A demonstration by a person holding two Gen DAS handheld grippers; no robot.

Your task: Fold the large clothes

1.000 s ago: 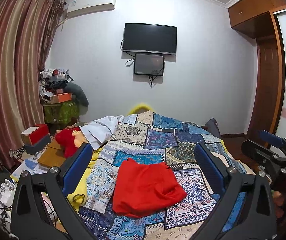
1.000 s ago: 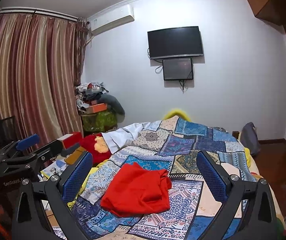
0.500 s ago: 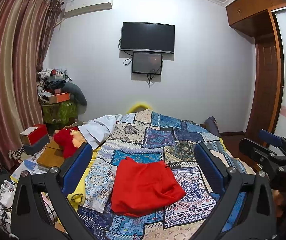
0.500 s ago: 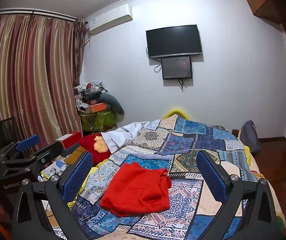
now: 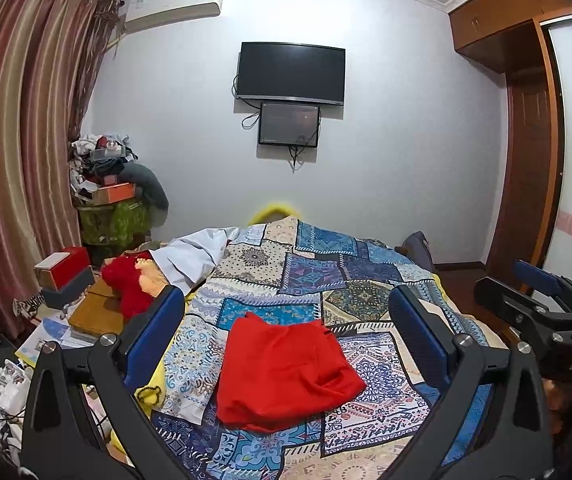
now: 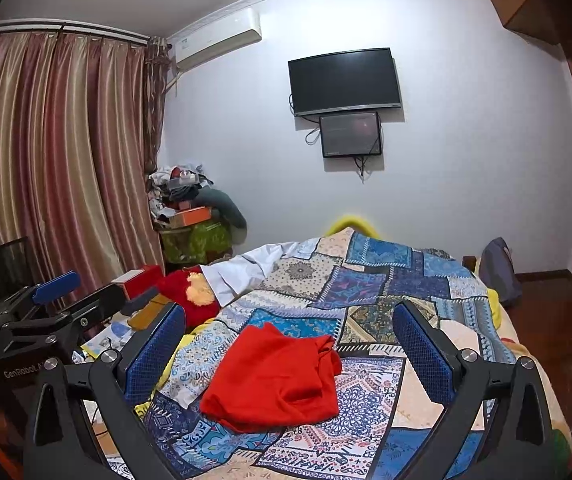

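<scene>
on right hand-held gripper (image 5: 541,300): "das"

Left gripper (image 5: 286,320) held above the bed, jaws wide apart, nothing between them. Red garment (image 5: 284,372) lies loosely folded on patchwork quilt (image 5: 325,272). Right gripper (image 5: 541,300) at right edge, jaw state unclear. TV (image 5: 291,73) on wall.
</scene>
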